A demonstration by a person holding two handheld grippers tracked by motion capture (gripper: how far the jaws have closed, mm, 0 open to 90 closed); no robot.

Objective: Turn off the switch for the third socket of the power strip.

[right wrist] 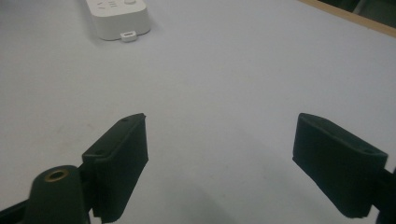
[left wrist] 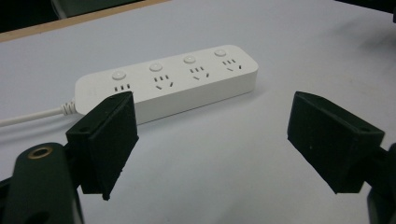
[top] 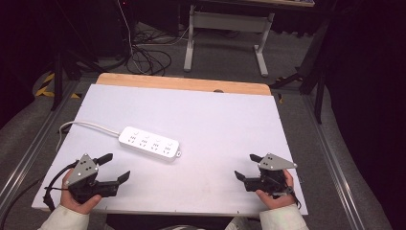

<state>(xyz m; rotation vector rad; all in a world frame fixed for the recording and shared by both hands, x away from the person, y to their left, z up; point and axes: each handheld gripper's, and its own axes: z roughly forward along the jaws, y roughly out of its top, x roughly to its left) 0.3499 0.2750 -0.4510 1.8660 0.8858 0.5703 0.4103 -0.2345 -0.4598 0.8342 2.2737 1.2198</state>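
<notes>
Nothing is begun: the left gripper (top: 114, 166) and right gripper (top: 246, 167) rest spread and empty, probably due to reach for the power strip (top: 149, 143).

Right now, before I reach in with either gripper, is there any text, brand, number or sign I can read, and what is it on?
None can be read.
Power strip: four round buttons and four socket groups on top, no legible lettering or brand; any mark is too small to tell.
White table sheet: blank.
Left gripper and right gripper: plain grey plates with holes, no text.
</notes>
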